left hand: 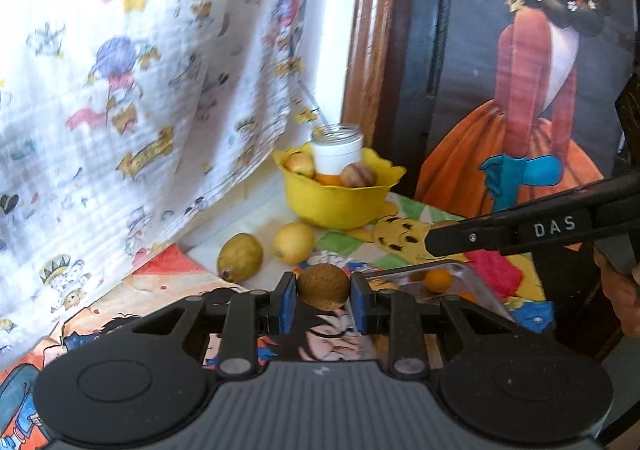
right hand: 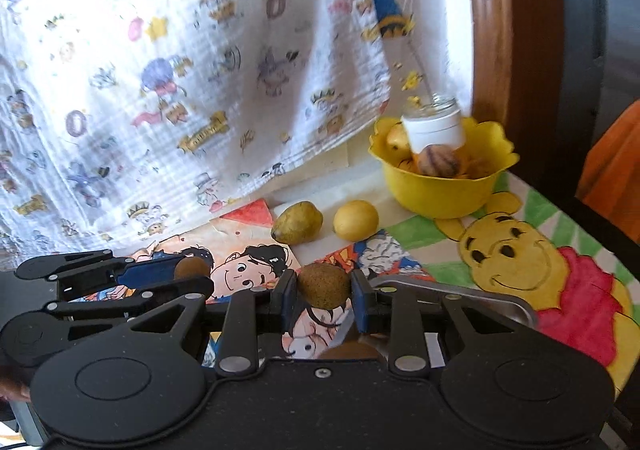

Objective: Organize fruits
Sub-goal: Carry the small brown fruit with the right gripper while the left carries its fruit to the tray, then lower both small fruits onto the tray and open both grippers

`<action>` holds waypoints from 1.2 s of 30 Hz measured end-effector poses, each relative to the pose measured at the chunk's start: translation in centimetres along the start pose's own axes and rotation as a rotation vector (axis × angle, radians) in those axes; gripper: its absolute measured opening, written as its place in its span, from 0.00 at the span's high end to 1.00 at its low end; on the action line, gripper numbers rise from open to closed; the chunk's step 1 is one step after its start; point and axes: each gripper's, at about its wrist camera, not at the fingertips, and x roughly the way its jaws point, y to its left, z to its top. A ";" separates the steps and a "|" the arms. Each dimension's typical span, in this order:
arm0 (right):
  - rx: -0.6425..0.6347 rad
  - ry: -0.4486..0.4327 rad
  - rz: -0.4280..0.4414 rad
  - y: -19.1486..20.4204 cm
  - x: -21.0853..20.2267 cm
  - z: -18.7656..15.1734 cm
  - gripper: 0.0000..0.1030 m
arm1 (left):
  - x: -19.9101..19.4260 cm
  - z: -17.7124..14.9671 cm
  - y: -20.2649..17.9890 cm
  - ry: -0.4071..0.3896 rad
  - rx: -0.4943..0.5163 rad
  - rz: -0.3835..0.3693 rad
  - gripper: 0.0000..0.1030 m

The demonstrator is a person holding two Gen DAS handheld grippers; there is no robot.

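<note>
1. While both grippers hang above the table, a cartoon-printed tablecloth [right hand: 520, 250] covers it, and a white patterned curtain [right hand: 180, 70] hangs behind.
2. A yellow bowl [right hand: 440, 190] stands at the far right corner. It holds several fruits and a white jar [right hand: 434, 128], so little room is left inside.
3. A clear tray [left hand: 472, 282] lies near the right edge, just beyond the left gripper. One small orange fruit [left hand: 438, 280] rests in it.
4. Two loose fruits lie on the cloth between the grippers and the bowl: a green pear [right hand: 297, 228] on the left and a yellow lemon [right hand: 356, 220] just beside it, apart from each other.
5. The left gripper [left hand: 323, 296] is clamped on a brown kiwi [left hand: 323, 287], blue pads pressing both sides.
6. The right gripper [right hand: 323, 296] likewise grips a second brown kiwi [right hand: 323, 286] between its pads.
7. Both kiwis appear clear of the table, judging by the cloth seen beneath them.
8. To do this step well, I judge each kiwi should travel level and be lowered until it rests before the pads let go, since a round fruit rolls.
9. Which container suits the kiwis cannot be told; the tray looks roomier than the crowded bowl.
10. Bringing one gripper in at a time would likely avoid a clash, as the two are close together.
</note>
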 end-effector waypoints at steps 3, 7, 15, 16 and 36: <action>0.004 -0.026 -0.022 -0.3 -2.2 -1.2 0.70 | -1.0 -0.3 -1.2 -0.004 0.001 -0.018 0.70; 0.014 -0.053 -0.067 -0.9 -4.4 -3.1 0.70 | -1.9 -1.1 -2.8 0.000 -0.002 -0.044 0.70; 0.039 -0.084 -0.156 -2.5 -6.7 -7.8 0.70 | -2.1 -3.9 -5.7 0.031 -0.016 -0.085 0.70; 0.046 -0.087 -0.163 -2.7 -6.8 -8.4 0.70 | -2.0 -4.2 -6.0 0.039 -0.017 -0.090 0.70; 0.052 -0.062 -0.223 -5.1 -3.0 -16.1 0.70 | 1.4 -11.1 -9.2 0.191 -0.023 -0.103 0.70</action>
